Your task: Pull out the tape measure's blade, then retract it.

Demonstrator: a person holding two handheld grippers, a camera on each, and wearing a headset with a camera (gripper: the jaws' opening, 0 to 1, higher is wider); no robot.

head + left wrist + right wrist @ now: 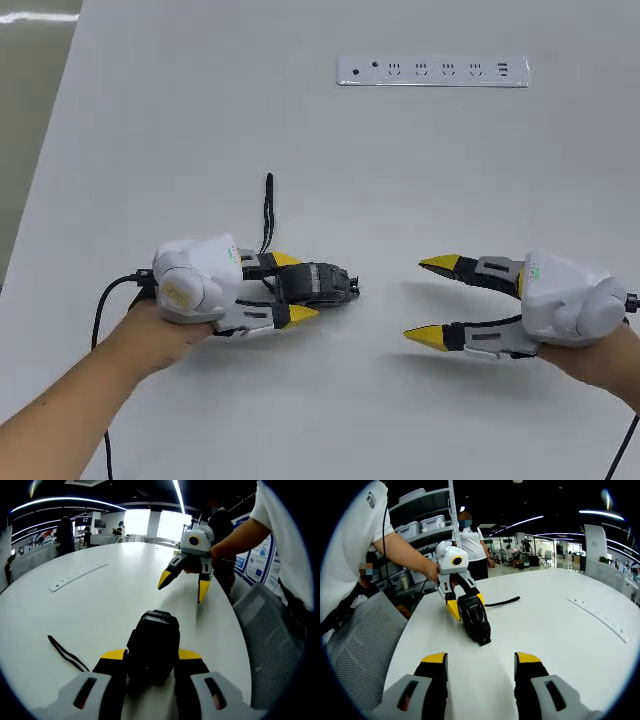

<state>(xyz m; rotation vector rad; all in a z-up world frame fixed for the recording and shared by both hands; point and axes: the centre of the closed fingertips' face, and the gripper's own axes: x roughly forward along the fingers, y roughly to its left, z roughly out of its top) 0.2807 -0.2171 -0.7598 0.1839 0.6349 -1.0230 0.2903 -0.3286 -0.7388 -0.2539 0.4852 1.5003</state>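
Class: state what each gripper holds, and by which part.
The left gripper clamps the tape measure across its case sides; the right gripper is open, holding nothing.

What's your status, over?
Left gripper shut on tape measure, not extended. Right gripper open, apart from it. Nothing between them.

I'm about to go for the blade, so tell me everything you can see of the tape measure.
The tape measure is a black-and-grey, plastic-looking case lying on the white table. The left hand-held gripper clamps its rear between both yellow-tipped jaws. Its front end sticks out towards the open right hand-held gripper, which is apart from it. A thin black strap trails from it across the table. No blade is drawn out.
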